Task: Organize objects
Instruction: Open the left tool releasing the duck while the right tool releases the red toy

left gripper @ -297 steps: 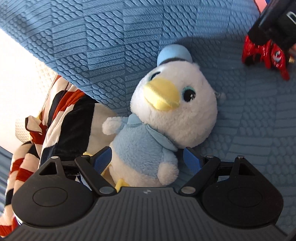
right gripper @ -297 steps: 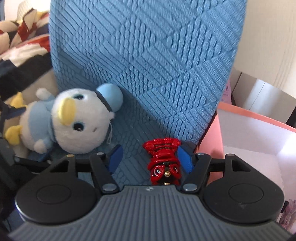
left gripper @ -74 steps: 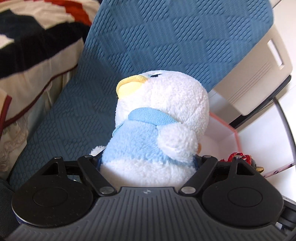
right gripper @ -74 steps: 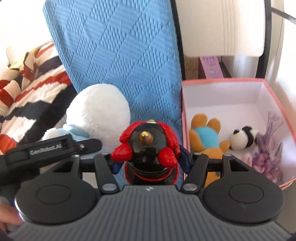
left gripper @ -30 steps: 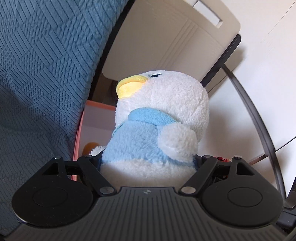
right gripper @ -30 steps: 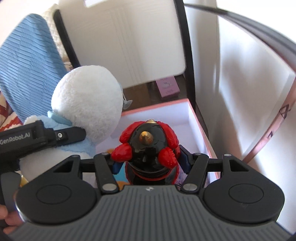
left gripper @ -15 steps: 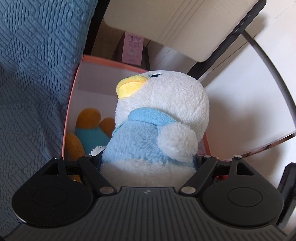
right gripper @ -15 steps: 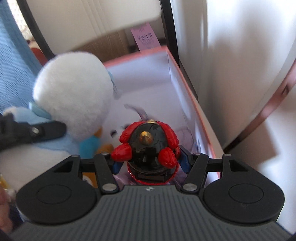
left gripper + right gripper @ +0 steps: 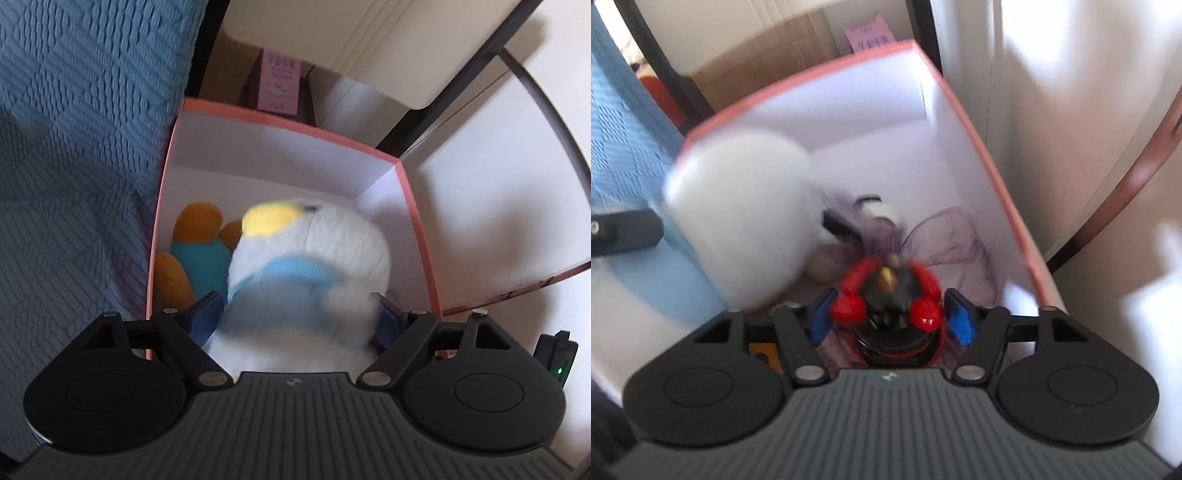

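Note:
A white plush duck point(image 9: 306, 266) in a light blue jacket is blurred with motion between the parted blue fingers of my left gripper point(image 9: 295, 317), over the open pink-rimmed box point(image 9: 288, 123). It also shows in the right wrist view point(image 9: 738, 221). My right gripper point(image 9: 888, 321) has its fingers apart around a red and black toy figure point(image 9: 886, 295), which sits lower between them, above the box point(image 9: 979, 147).
In the box lie an orange and teal plush point(image 9: 192, 254), a small panda plush point(image 9: 879, 214) and purple tulle point(image 9: 942, 236). A blue textured sofa cover point(image 9: 74, 147) lies left of the box. A pale wall panel point(image 9: 480, 177) and a cabinet stand right.
Both grippers have opened over the box. The duck and the red figure have slipped down from the fingers toward the box.

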`<state>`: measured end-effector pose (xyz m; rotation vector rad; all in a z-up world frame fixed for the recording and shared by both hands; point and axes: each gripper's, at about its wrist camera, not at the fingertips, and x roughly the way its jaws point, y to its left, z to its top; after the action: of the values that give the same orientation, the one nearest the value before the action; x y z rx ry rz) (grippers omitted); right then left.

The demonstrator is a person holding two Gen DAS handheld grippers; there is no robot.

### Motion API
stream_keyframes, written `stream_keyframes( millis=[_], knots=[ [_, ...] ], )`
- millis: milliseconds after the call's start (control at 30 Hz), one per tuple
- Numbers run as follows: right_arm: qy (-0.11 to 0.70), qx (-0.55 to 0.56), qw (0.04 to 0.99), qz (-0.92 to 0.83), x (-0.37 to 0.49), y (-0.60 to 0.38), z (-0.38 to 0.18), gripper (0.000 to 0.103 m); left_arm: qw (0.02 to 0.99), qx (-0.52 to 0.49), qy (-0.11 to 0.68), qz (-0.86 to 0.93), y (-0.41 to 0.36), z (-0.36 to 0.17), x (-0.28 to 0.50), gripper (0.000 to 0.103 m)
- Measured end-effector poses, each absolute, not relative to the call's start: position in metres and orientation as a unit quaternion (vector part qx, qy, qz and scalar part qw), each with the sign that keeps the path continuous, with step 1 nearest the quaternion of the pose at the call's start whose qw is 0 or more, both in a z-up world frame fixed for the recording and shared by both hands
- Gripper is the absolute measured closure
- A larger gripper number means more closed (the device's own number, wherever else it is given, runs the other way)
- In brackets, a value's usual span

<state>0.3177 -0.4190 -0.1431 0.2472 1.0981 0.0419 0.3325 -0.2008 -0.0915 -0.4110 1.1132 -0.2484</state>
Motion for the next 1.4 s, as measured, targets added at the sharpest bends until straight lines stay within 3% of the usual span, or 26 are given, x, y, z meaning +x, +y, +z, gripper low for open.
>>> stream_keyframes(
  millis=[500, 733, 1400],
  knots=[
    [0.386, 0.152, 0.909, 0.045, 0.267, -0.413, 0.027, 0.025, 0.873, -0.168, 0.43, -0.158, -0.174, 0.031, 0.268, 0.016],
    [0.364, 0.147, 0.917, 0.07, 0.217, -0.397, 0.067, 0.025, 0.887, -0.159, 0.404, -0.157, -0.157, 0.062, 0.232, 0.016],
    [0.39, 0.139, 0.908, 0.061, 0.126, -0.374, 0.045, 0.025, 0.899, -0.146, 0.38, -0.158, -0.139, 0.073, 0.144, 0.016]
  ],
)
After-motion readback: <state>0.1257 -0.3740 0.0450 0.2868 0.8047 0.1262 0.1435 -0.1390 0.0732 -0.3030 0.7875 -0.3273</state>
